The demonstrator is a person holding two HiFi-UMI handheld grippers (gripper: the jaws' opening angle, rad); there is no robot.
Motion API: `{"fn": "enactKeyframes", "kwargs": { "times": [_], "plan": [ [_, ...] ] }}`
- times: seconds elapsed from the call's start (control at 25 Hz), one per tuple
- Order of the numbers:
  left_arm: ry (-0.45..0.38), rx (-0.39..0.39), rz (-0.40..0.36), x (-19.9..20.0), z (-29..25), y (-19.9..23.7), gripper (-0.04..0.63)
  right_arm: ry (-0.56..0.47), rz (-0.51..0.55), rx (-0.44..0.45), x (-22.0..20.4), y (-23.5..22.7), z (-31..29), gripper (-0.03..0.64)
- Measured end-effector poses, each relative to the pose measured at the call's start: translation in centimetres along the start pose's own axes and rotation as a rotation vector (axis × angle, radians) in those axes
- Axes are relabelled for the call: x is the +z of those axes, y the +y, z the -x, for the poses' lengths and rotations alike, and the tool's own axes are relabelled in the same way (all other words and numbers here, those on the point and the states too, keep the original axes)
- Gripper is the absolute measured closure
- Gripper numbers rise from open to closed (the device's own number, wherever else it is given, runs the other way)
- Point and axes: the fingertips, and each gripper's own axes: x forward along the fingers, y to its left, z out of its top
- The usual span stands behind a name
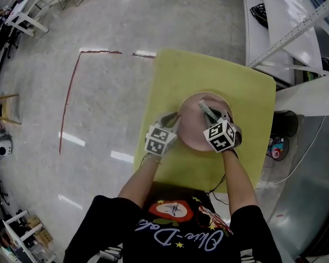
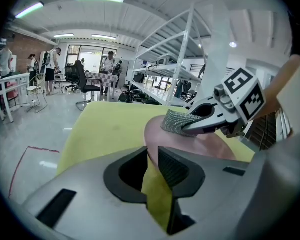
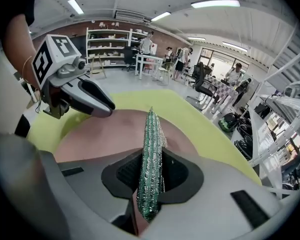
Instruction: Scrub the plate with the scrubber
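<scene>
A: Where is the plate?
B: The plate (image 1: 193,137) is seen lying flat on the table (image 1: 170,75), right of middle. It is pink on yellow-green.

A: Left side?
B: The left gripper (image 2: 152,165) is set at the plate's left rim. The rim is caught between its jaws, which are drawn in narrow on it, and bare table is seen through the gap lower down.

A: Right side?
B: The right gripper (image 3: 151,181) is clamped on the scrubber (image 3: 151,144). This is a glittery green-silver pad, held edge-on and sticking out well past the jaw tips. The gripper is pointed down over the plate's right part, from the near side.

A: Is the scrubber on the plate?
B: It is held over the plate, inside the rim. Whether it touches the surface cannot be told.

A: Are the grippers apart?
B: Yes — they are near each other, with the plate between them.
</scene>
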Motion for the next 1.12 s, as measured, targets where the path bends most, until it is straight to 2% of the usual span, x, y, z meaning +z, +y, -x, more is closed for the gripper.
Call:
{"fn": "enactKeyframes", "kwargs": {
  "times": [0.56, 1.12],
  "plan": [
    [0.0, 0.009, -0.005, 0.0, -0.1, 0.1, 0.538, -0.024, 0.041, 0.117, 0.7, 5.0, 0.5, 0.558],
    [-0.001, 0.025, 0.001, 0.0, -0.3, 0.2, 0.54, -0.037, 0.106, 0.3, 0.4, 11.3, 2.2, 0.558]
  ]
}}
